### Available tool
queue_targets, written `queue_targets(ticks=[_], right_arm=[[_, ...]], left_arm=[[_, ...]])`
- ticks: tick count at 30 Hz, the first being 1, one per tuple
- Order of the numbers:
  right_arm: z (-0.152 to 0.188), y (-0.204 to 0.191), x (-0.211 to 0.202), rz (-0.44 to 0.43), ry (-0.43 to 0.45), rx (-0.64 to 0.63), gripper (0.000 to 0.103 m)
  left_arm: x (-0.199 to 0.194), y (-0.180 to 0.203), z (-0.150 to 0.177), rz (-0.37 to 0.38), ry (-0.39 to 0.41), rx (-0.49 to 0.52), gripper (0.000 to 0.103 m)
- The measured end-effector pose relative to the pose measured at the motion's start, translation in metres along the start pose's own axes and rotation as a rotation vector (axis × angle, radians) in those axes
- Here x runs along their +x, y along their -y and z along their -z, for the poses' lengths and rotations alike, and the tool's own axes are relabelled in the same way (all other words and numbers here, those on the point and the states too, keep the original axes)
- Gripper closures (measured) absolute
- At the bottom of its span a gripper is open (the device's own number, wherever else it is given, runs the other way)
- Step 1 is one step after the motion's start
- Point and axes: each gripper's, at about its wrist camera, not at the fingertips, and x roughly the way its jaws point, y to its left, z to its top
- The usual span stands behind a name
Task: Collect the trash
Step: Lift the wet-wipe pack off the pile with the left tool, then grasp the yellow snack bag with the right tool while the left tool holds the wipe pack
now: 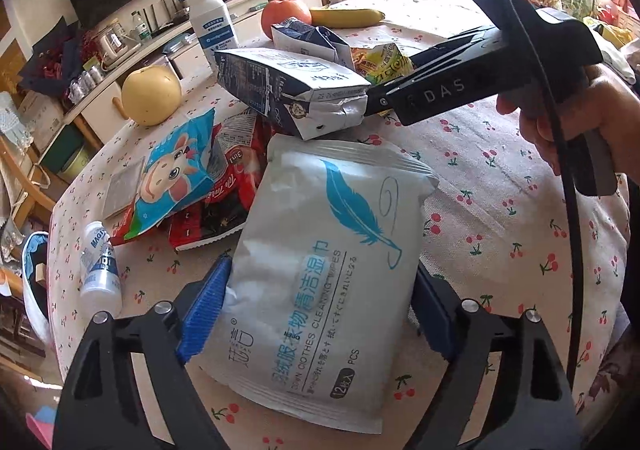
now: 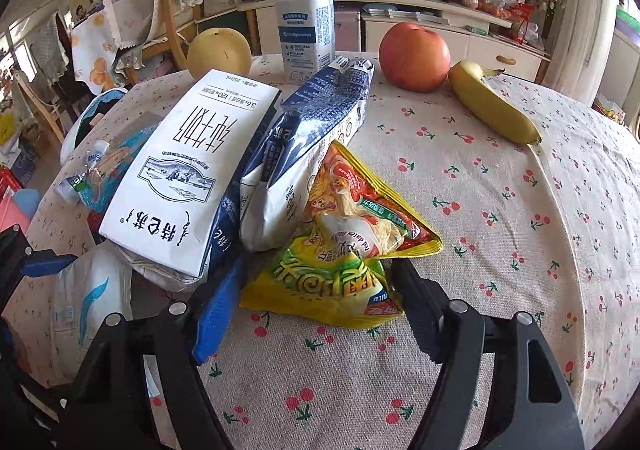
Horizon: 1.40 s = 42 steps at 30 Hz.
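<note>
A white wipes pack (image 1: 328, 250) with a blue feather lies on the cherry-print tablecloth (image 1: 500, 210), between the fingers of my left gripper (image 1: 320, 290), which is open around its sides. My right gripper (image 2: 316, 290) is open around a yellow snack bag (image 2: 340, 250); it also shows in the left wrist view (image 1: 372, 106), reaching in from the right. Two crushed milk cartons (image 2: 188, 178) (image 2: 312, 122) lean by the yellow bag. A blue cartoon wrapper (image 1: 176, 174) and red wrappers (image 1: 236, 186) lie beyond the wipes pack.
A yellow pear (image 1: 151, 95), a white bottle (image 2: 306, 22), a red apple (image 2: 414, 56) and a banana (image 2: 494, 106) stand at the table's far side. A small clear bottle (image 1: 100, 270) lies at the left edge. A bin (image 1: 34, 282) sits below it.
</note>
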Motion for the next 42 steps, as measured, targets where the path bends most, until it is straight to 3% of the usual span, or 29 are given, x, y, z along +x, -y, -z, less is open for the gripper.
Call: queue_targets(ticks=[5,8,9,17,29,32,33,42], right_arm=[[0.01,0.0,-0.007,-0.021,0.024,0.03,0.031],[0.017,0.001,-0.015,-0.039,0.036,0.062,0.052],[0.02,0.001,-0.017,-0.04,0.037,0.069,0.053],[0.039,0.005,-0.035,-0.094,0.076,0.162,0.059],[0.056,-0.015,-0.074,-0.107,0.122,0.147,0.068],[0.059,-0.022,-0.081,-0.089,0.122,0.128,0.086],[0.059,-0.024,-0.084,-0.088,0.123,0.125,0.088],[0.067,-0.028,-0.076,-0.054,0.063,0.112,0.084]], left_arm=[[-0.005,-0.001,0.005,-0.002,-0.003,-0.088,0.02],[-0.009,-0.002,0.009,0.003,-0.011,-0.135,0.02],[-0.011,-0.002,0.012,0.005,-0.012,-0.147,0.021],[-0.033,-0.008,0.026,0.034,0.022,-0.295,0.022],[-0.073,-0.03,0.046,0.006,0.114,-0.49,0.022],[-0.079,-0.043,0.052,-0.002,0.128,-0.54,0.022],[-0.08,-0.046,0.053,-0.001,0.135,-0.555,0.022],[-0.092,-0.066,0.063,0.007,0.163,-0.626,0.022]])
